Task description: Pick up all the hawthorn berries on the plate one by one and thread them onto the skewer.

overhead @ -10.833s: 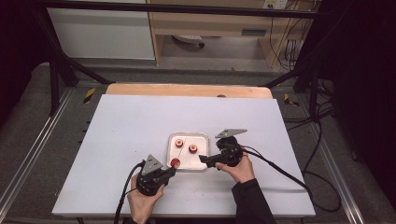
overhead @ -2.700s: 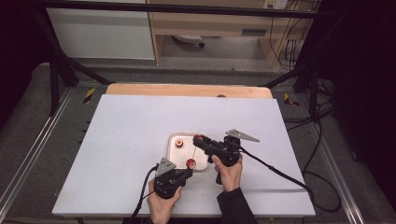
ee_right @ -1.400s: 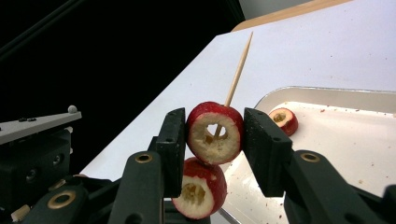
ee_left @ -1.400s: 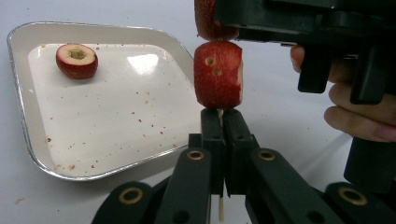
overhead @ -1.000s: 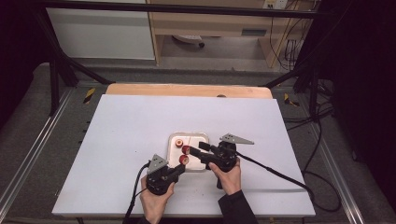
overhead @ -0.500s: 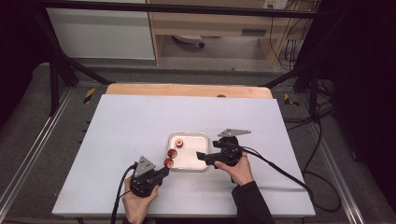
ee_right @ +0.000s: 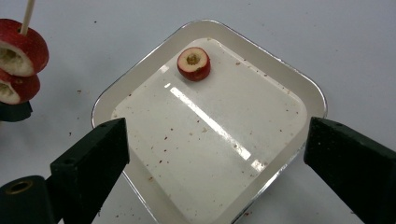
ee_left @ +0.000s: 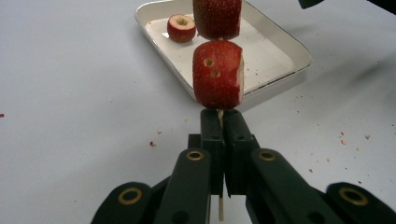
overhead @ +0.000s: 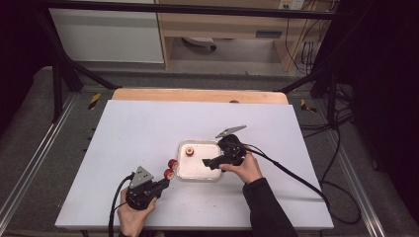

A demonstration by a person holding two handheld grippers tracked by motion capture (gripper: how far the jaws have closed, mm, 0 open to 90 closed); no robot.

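A dark room with grey floor and cables surrounds a white table, with a wooden strip along its far edge. Most of the table top lies bare; the far half and the left side are open, while the work sits toward the near edge, a little right of the middle.

A white tray with rounded corners lies there. From above its contents are small; the right gripper view shows it scattered with red specks and holding 1 hollowed red fruit piece near one corner. The right-hand rim is partly covered by the right gripper in the high view.

That right gripper hovers over the tray with its jaws spread wide, having just been opening, and nothing sits between them. In its own view each jaw is cut off by the frame's lower corners.

The left gripper is near the table's near edge, just left of the tray. Its jaws are pressed together on a thin wooden skewer that points toward the tray. 2 red fruit pieces are threaded on it; the farther one is cut off by the top of the left gripper view. The right gripper view shows the skewer's bare tip beyond them, which the left gripper view hides. The high view shows them as 2 red dots just off the tray's left edge.
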